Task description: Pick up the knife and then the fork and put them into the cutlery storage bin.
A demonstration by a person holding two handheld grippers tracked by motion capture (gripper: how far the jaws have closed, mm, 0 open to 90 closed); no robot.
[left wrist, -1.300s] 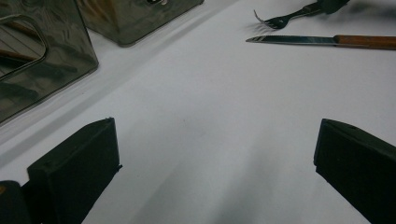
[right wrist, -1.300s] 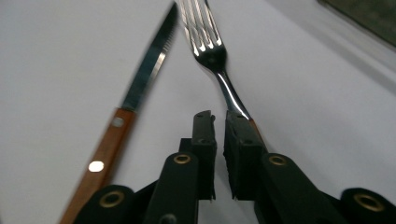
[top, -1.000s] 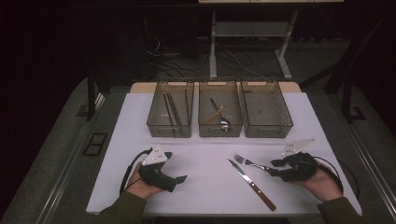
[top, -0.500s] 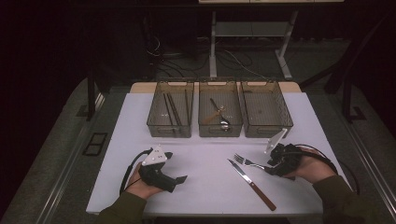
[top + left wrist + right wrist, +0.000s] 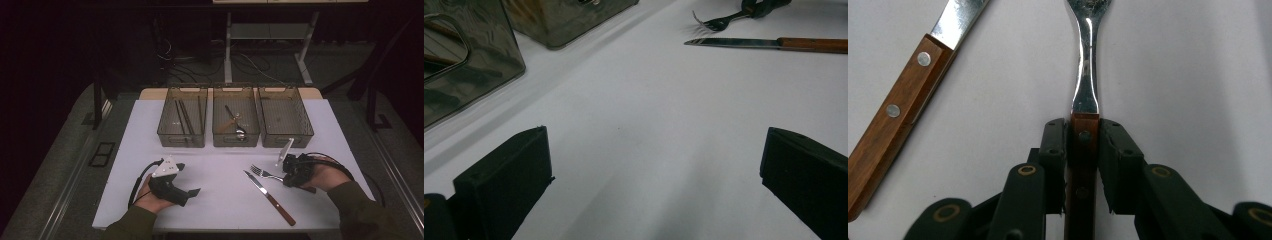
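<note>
Right tongs [image 5: 1083,150] slid in and have just closed, pinching the fork [image 5: 1084,75] handle.

Dark room; white table [image 5: 220,150] lit; metal frame legs [image 5: 227,55], possibly cables, on floor behind.

The fork [image 5: 1084,75] loses its tines past the right gripper view's top edge.

No words, labels, brand names, numbers or signs readable anywhere.
</note>
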